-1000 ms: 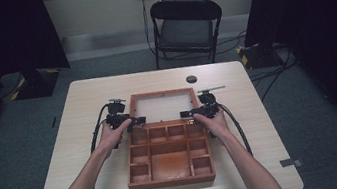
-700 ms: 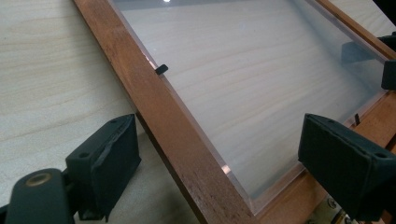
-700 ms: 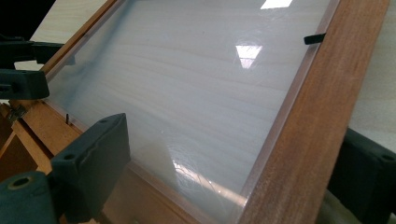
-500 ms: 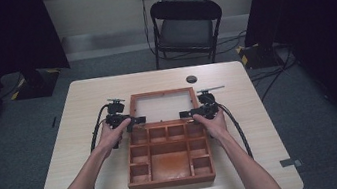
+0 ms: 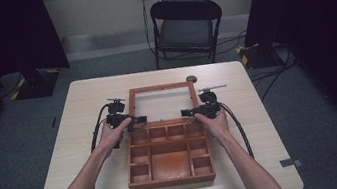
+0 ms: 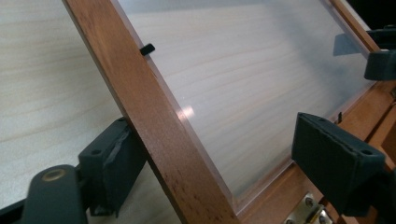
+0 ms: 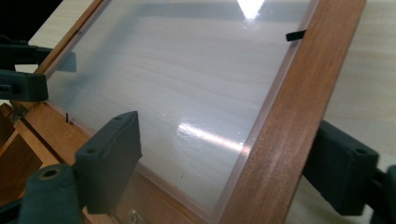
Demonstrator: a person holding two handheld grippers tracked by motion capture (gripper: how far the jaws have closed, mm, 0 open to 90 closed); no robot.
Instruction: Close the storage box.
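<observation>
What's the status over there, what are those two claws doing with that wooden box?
Left gripper and right gripper straddle the lid side rails, jaws just closing. Box lies open. Nothing blocking.

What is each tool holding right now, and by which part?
Nothing is gripped yet. The left tool and right tool each straddle a side rail of the open lid; their jaws have just been closing, pads not yet pressing.

The high view looks forward and down over the whole table (image 5: 87, 137) from the person's side. Each gripper view sits close against the lid (image 6: 154, 116) from opposite sides, sharing its clear pane (image 7: 187, 79).
</observation>
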